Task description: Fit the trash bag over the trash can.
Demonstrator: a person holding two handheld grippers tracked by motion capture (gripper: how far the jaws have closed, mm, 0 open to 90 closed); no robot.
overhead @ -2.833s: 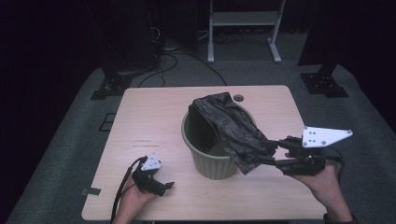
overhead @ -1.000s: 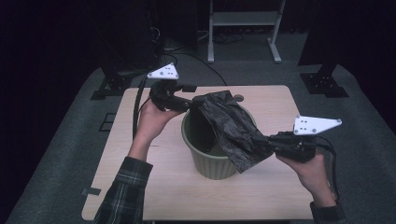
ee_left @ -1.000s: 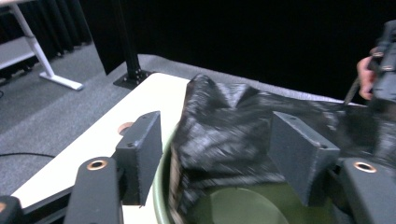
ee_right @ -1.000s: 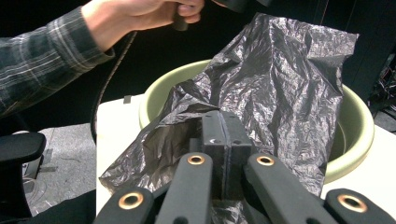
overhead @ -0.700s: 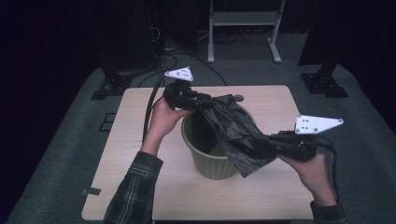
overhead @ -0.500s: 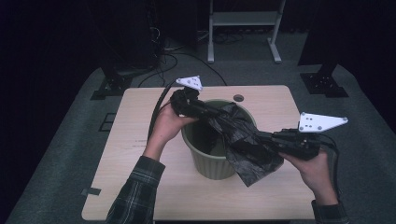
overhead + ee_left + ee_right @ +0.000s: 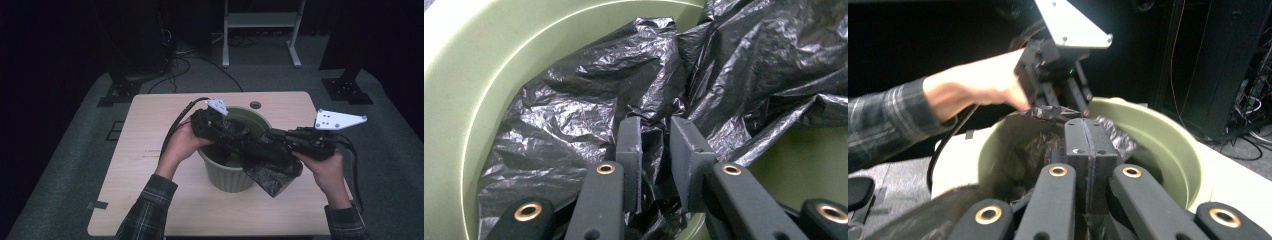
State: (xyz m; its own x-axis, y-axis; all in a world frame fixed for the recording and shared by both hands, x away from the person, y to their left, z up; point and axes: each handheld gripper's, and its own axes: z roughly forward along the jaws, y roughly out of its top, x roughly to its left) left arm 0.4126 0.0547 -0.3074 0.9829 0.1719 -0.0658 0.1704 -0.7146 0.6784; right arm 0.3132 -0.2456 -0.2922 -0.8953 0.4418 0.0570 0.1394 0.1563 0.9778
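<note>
The crumpled black plastic bag (image 7: 260, 152) is stretched across the round green plastic bin (image 7: 227, 172). A fold is pinched by the nearly closed left claw (image 7: 655, 145). The bag's other edge is clamped in the fully closed right claw (image 7: 1089, 145).

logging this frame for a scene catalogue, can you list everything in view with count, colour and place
bin: 1, pale green, round, middle of the table
bin bag: 1, black crinkled plastic, stretched across the bin's mouth, one end hanging over its right side
table: 1, light wood, a round hole near its far edge
shelf frame: 1, white, on the floor beyond the table
stand bases: 2, black, on the floor at the table's far corners
left gripper: 1, black, over the bin's far left rim, jaws just closing on a fold of the bag
right gripper: 1, black, at the bin's right, shut on the bag
sleeves: 2, plaid
</note>
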